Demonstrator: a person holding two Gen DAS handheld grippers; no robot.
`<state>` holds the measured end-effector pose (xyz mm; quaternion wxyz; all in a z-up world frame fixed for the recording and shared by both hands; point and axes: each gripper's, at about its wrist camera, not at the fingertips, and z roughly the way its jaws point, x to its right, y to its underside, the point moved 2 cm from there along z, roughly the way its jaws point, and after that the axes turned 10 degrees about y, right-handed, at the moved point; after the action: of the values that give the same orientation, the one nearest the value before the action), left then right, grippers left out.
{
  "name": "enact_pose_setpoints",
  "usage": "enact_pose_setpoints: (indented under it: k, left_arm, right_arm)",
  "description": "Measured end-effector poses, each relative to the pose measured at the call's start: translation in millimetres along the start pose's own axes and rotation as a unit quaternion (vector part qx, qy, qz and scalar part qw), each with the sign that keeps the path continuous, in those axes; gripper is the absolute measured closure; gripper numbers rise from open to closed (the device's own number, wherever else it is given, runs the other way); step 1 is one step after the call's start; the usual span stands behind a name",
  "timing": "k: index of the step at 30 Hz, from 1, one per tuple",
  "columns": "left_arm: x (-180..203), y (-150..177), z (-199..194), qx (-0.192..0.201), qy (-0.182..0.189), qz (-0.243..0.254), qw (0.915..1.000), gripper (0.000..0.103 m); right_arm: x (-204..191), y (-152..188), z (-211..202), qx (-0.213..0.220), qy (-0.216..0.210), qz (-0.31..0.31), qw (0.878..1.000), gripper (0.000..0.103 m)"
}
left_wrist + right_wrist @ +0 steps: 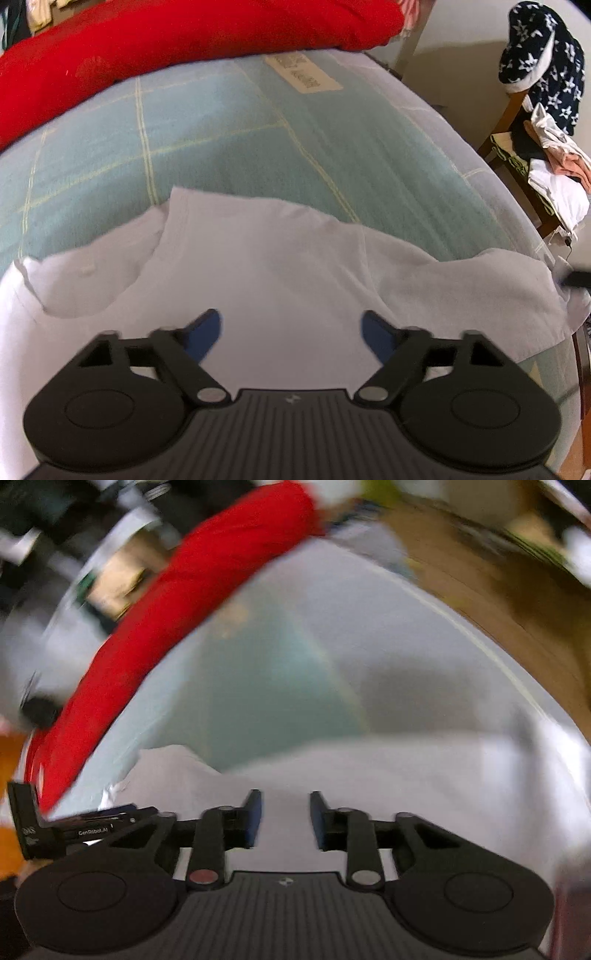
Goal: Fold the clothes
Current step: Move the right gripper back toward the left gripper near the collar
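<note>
White cotton T-shirt (280, 266) lies spread below the left gripper (291, 332), jaws apart, empty. Right gripper (286, 819), narrowly parted, holds nothing; likely between folds.

A white shirt (280, 266) is spread on a bed (229, 147) covered in pale green check. The left gripper (291, 334) is held above it, fingers (207, 332) apart and empty. A red blanket (177, 40) is seen beyond.

- My left wrist view is looking steeply down, close over the white shirt (280, 266).
- My right one, blurred, is sharing that shirt (369, 771) and the red blanket (177, 627).
</note>
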<state>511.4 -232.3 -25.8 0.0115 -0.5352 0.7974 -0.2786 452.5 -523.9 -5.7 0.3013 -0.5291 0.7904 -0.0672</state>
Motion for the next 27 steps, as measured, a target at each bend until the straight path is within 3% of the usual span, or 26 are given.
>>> enact_pose_setpoints:
  k: [1,6,9,14,19,24,27]
  left_arm:
    - [-1.4,-1.5,-0.7,0.001,-0.001,0.002,1.0000,0.031]
    - [-12.1,-7.9,-3.2,0.003,-0.002,0.002,1.0000,0.031]
    - [-23.0,-8.6,-1.0,0.002,-0.002,-0.007,1.0000,0.030]
    - [-39.4,-8.6,6.1,-0.003,-0.005,-0.026,0.9996,0.030]
    - [-46.5,-10.5,11.2,-0.004,0.001,-0.029,0.9996,0.030]
    - [-47.0,-12.4,16.3,-0.006,0.007,-0.025,0.9997,0.030]
    - [-48.2,-13.5,19.1,-0.008,0.011,-0.021,0.9997,0.029]
  right_arm:
    - [-14.8,-10.7,11.5,0.004,-0.007,-0.029,1.000,0.090]
    - [-57.4,-44.9,78.7,-0.022,-0.034,-0.103,0.994,0.090]
    - [-67.3,-40.5,96.6,-0.048,-0.037,-0.139,0.988,0.091]
    - [-88.9,-22.1,105.4,-0.075,-0.046,-0.189,0.978,0.094]
    - [-106.2,-10.2,98.5,-0.076,-0.054,-0.225,0.970,0.094]
    - [-122.5,10.4,102.1,-0.099,-0.053,-0.286,0.952,0.094]
    - [-124.3,12.5,99.0,-0.105,-0.063,-0.296,0.947,0.094]
